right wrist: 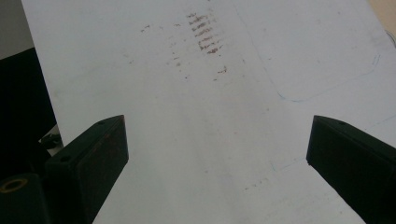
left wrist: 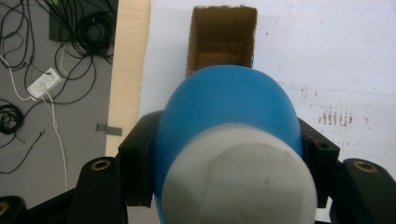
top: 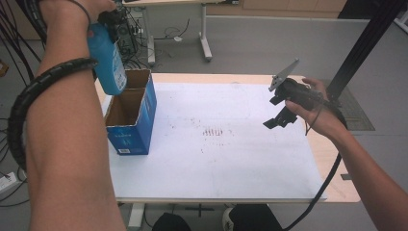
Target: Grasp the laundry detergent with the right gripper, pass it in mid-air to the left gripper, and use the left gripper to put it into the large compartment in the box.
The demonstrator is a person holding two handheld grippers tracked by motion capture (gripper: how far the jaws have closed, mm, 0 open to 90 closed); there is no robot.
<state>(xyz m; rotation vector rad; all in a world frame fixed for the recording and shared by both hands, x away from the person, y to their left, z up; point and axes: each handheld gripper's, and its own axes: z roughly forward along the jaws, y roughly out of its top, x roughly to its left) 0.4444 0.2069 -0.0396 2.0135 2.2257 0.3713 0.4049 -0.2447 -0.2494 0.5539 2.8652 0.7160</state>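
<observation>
A person's two forearms are reaching in from the near edge of a table covered by a white sheet (top: 231, 159); each hand is carrying a black two-jaw gripper.

Nearest on the left, the bare left forearm, wrapped by a coiled black cable, is rising up the high view; at its top the left gripper (top: 109, 21) is clamping a blue bottle (top: 107, 60); the bottle is hanging upright, its base pointing down over the open top of the box. In the left gripper view the jaws are pressing on both sides of the blue bottle (left wrist: 226, 112), whose white cap (left wrist: 238, 182) is sitting closest to the camera.

Just below the bottle, a blue cardboard box (top: 132, 118) is standing on the left part of the sheet, flaps open; its brown inside is looking empty in both views that show it; the box's open mouth (left wrist: 222, 39) is lying right beyond the bottle's base.

On the right, the right gripper (top: 279, 113) is hanging above the sheet, well apart from the box; its jaws are standing wide with nothing between them.

Mid-sheet, a patch of reddish-brown marks (top: 214, 131) is staining the white; beyond the table, grey floor and a tangle of black cables (left wrist: 79, 37) are showing.
</observation>
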